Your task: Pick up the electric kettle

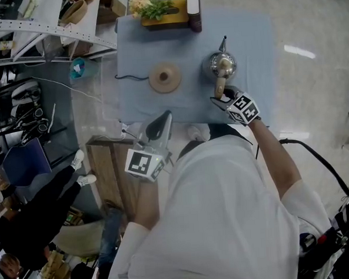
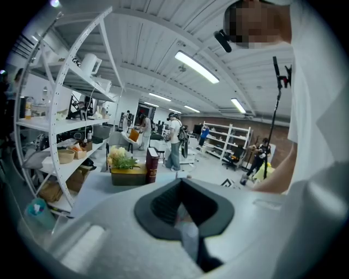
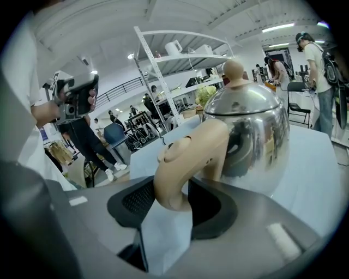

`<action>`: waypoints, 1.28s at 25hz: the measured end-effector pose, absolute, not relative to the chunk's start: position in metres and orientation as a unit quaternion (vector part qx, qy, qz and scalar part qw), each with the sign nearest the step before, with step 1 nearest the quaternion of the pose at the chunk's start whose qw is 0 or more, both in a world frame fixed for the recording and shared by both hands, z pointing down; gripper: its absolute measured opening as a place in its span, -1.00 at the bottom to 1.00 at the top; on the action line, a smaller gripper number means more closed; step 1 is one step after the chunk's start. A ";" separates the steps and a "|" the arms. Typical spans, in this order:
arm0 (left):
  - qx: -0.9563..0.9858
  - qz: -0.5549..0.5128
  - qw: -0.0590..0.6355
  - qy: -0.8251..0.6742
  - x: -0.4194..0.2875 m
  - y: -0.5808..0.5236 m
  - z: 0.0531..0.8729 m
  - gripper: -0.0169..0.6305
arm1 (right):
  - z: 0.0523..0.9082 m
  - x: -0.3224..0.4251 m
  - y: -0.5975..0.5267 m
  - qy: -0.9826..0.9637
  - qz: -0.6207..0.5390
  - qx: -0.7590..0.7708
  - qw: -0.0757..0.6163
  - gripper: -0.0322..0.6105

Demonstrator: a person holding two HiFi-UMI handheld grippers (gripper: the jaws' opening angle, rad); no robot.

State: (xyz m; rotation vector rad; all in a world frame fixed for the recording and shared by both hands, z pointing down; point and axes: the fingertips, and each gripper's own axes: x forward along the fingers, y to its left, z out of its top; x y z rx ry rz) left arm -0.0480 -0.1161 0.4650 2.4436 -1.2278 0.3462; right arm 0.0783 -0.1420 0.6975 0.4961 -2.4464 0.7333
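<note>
The shiny steel electric kettle (image 1: 222,64) (image 3: 251,131) stands on the blue-covered table (image 1: 251,37), with its tan handle (image 1: 219,87) (image 3: 185,158) pointing toward me. My right gripper (image 1: 222,97) (image 3: 172,193) is at that handle. The handle's lower end hangs between the open jaws, with the pads close on either side. The kettle's round tan base (image 1: 165,77) lies apart to the left, its cord trailing off the table edge. My left gripper (image 1: 163,118) (image 2: 180,204) hovers at the table's near edge, shut and with nothing in it.
A planter with flowers (image 1: 155,10) (image 2: 126,169) and a dark upright box (image 1: 194,11) (image 2: 151,164) stand at the table's far edge. White shelving (image 1: 32,32) rises at the left. A wooden stand (image 1: 108,169) and a person in black (image 1: 32,215) are at the near left.
</note>
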 end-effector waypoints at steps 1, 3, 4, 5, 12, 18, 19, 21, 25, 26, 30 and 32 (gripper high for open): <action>0.871 0.122 0.190 -0.436 -0.047 -0.115 0.464 -0.94 | 0.696 0.081 -0.141 -0.906 0.272 0.188 0.266 -0.31; 0.873 0.121 0.189 -0.433 -0.048 -0.109 0.464 -0.94 | 0.693 0.087 -0.139 -0.904 0.272 0.200 0.263 -0.31; 0.875 0.120 0.188 -0.430 -0.048 -0.106 0.465 -0.94 | 0.691 0.090 -0.137 -0.902 0.272 0.210 0.260 -0.32; 0.876 0.120 0.188 -0.428 -0.049 -0.101 0.465 -0.94 | 0.687 0.094 -0.136 -0.901 0.272 0.221 0.256 -0.34; 0.889 0.119 0.175 -0.406 -0.055 -0.071 0.462 -0.94 | 0.641 0.110 -0.124 -0.898 0.243 0.297 0.217 -0.56; 0.903 0.115 0.160 -0.382 -0.056 -0.042 0.452 -0.94 | 0.597 0.114 -0.104 -0.897 0.211 0.340 0.190 -0.70; 0.904 0.114 0.160 -0.380 -0.057 -0.038 0.451 -0.94 | 0.592 0.114 -0.100 -0.897 0.206 0.344 0.187 -0.74; 0.905 0.114 0.159 -0.379 -0.060 -0.029 0.448 -0.94 | 0.580 0.114 -0.091 -0.896 0.197 0.353 0.182 -0.75; 0.909 0.116 0.151 -0.372 -0.064 -0.012 0.441 -0.94 | 0.550 0.115 -0.073 -0.894 0.183 0.375 0.164 -0.80; 0.910 0.115 0.148 -0.371 -0.066 -0.008 0.438 -0.94 | 0.543 0.115 -0.069 -0.893 0.178 0.381 0.160 -0.84; 0.913 0.109 0.143 -0.366 -0.070 0.008 0.430 -0.94 | 0.520 0.114 -0.048 -0.891 0.167 0.395 0.149 -0.89; 0.916 0.105 0.141 -0.362 -0.071 0.017 0.426 -0.94 | 0.512 0.112 -0.036 -0.889 0.164 0.402 0.144 -0.89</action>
